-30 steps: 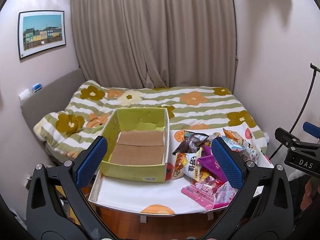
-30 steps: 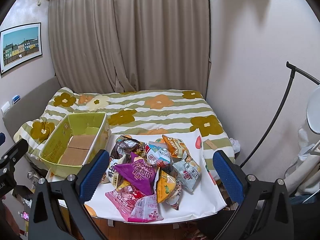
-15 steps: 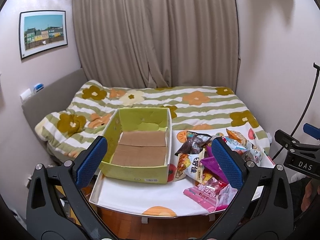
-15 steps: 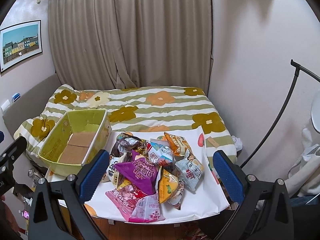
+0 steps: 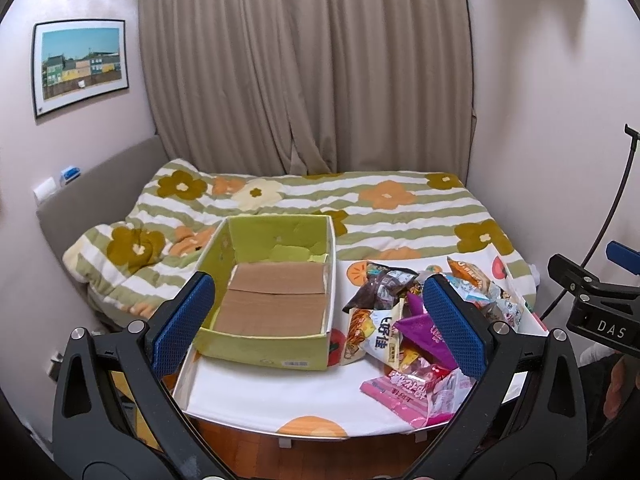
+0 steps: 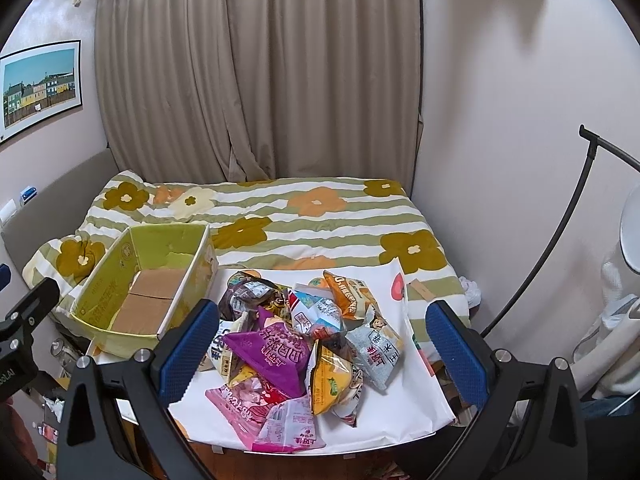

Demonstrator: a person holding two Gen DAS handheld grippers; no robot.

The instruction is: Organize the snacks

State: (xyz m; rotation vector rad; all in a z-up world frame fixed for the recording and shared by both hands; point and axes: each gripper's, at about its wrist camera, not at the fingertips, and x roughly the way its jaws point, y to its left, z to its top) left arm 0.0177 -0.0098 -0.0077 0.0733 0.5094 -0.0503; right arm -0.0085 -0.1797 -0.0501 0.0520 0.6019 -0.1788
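From my left claw I see the fingers spread wide with nothing between them, hanging above the near edge of the worktop. The green cardboard box sits at about 11 o'clock from that claw, open-topped, only brown cardboard flaps showing on its floor. The pile of snack packets lies at roughly 1 o'clock, just beside the box on its right, on the white cloth.

My right claw is likewise spread apart and grips nothing. Straight ahead at 12 o'clock is the heap: a purple triangular packet on top near the middle, a pink packet at the near edge, an orange packet at the far side, a grey-white packet toward 1 o'clock. The box shows at 10 o'clock in this view, touching or almost touching the pile's left side. Beyond the worktop is the bed with a striped, flowered quilt.
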